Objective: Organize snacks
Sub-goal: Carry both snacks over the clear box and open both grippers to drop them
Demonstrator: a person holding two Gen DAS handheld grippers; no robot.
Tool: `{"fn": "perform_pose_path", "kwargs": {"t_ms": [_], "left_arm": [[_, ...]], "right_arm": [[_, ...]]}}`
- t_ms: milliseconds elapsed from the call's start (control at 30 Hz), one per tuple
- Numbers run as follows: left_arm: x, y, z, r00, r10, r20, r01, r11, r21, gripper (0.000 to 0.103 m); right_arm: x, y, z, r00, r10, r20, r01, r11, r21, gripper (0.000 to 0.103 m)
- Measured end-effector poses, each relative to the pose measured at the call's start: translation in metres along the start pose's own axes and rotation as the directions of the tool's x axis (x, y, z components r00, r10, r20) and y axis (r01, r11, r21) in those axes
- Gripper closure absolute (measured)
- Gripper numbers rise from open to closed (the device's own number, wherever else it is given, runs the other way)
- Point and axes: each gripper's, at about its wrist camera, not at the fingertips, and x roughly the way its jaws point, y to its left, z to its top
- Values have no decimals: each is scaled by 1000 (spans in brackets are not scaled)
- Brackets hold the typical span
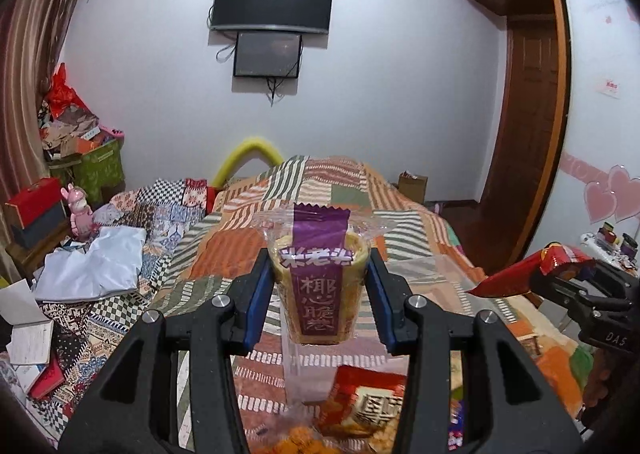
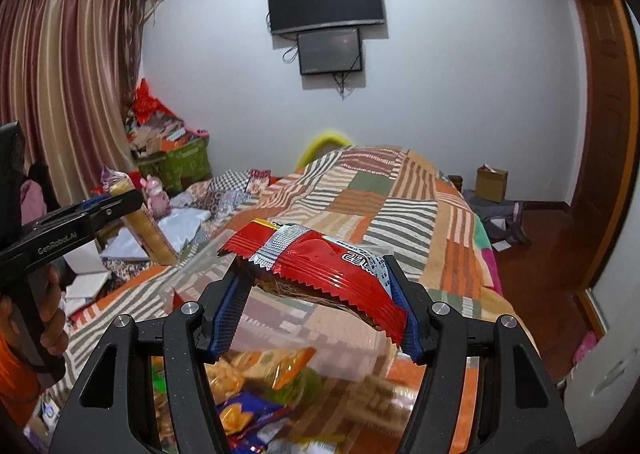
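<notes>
Left tongs pinching a clear-wrapped, purple-labelled yellow roll snack above the patchwork-quilted bed, right tongs pinching a crinkled red foil snack packet — loose snacks beneath blurred, half hidden.

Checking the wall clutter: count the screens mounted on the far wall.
2. A large black screen hangs high on the wall; a smaller screen sits directly below it, its top edge overlapping the big one's bottom.
</notes>
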Motion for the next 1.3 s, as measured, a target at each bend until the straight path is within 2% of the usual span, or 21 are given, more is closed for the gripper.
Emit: {"fn": "perform_pose_path", "kwargs": {"t_ms": [267,400,600,933,1100,1233,1300], "left_arm": [[43,7,-11,991,-18,-129,18,1000,2,58],[59,2,-16,986,-2,-166,9,999,41,58],[77,-2,-19,976,-14,-216,26,998,52,58],[100,-7,-23,959,-33,-281,45,998,35,58],[106,-11,-26,952,-37,-304,52,998,44,58],[106,-12,-26,955,-37,-295,53,998,45,58],[103,-11,-24,957,-43,-287,57,998,39,53]], "right_arm": [[44,-6,6,991,34,-128,-36,999,-19,42],[64,-6,5,979,44,-197,-53,998,-37,42],[89,-2,1,954,60,-293,-81,995,-60,42],[115,4,-3,923,50,-381,-91,992,-89,42],[123,8,-3,918,31,-394,-85,989,-118,40],[124,10,-3,919,12,-394,-72,988,-138,38],[124,11,-4,918,8,-397,-70,988,-140,36]]}}
